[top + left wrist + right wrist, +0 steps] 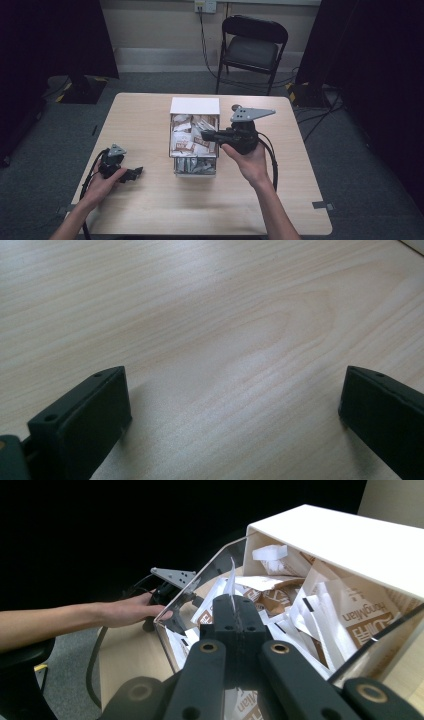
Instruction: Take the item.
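Note:
A clear box (173, 131) with a white lid (195, 106) stands mid-table, full of brown and white sachets (184, 139). My right gripper (204, 134) hangs over its open top, pointing left. In the right gripper view its jaws (232, 600) are shut, with a thin white sachet (231, 577) edge-on between their tips, above the pile of sachets (320, 615). My left gripper (136, 172) lies on the table at the left, held by a hand. In the left gripper view it stands open (232, 405) over bare wood, with nothing between its jaws.
The light wooden table (150, 210) has bare surface in front of and beside the box. A black folding chair (252, 45) stands behind the far edge. Dark curtains (50, 40) flank both sides. Cables trail from each gripper.

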Demonstrator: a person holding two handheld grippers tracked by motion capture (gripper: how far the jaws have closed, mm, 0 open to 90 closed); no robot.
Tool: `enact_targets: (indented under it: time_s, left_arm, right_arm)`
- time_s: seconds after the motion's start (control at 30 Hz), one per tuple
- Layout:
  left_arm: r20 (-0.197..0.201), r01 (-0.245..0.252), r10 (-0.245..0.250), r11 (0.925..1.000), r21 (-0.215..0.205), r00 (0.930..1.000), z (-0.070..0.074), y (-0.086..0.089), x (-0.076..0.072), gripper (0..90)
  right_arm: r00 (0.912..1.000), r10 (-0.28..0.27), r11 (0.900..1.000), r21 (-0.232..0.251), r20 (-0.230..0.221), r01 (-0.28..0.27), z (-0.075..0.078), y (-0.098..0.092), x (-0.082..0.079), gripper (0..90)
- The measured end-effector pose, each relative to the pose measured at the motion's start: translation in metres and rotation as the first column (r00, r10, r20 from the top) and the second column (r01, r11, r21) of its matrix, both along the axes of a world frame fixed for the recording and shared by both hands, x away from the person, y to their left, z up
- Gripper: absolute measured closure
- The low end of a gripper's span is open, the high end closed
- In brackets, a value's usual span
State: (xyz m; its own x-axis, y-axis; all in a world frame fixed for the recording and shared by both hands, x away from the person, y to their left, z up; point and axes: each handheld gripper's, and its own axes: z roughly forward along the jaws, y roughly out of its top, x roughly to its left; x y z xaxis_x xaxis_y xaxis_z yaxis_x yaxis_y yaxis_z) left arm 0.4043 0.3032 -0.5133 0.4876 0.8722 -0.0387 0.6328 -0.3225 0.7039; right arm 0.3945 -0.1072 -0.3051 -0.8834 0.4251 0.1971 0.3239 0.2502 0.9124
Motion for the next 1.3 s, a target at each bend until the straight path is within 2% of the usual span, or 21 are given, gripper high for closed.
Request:
enact_targets:
  time_s: [0.97,1.3]
  left_arm:
    - [0.0,0.0,0.0,1.0,0.0,1.0,0.0,0.0,0.0,0.0]
    - [0.0,0.0,0.0,1.0,0.0,1.0,0.0,0.0,0.0,0.0]
  right_arm:
    - [0.9975,-0.053,0.998,0.029,0.047,0.052,0.021,-0.03,-0.012,90.0]
    - [0.9944,-0.09,0.996,0.031,0.055,0.089,0.024,-0.047,-0.017,90.0]
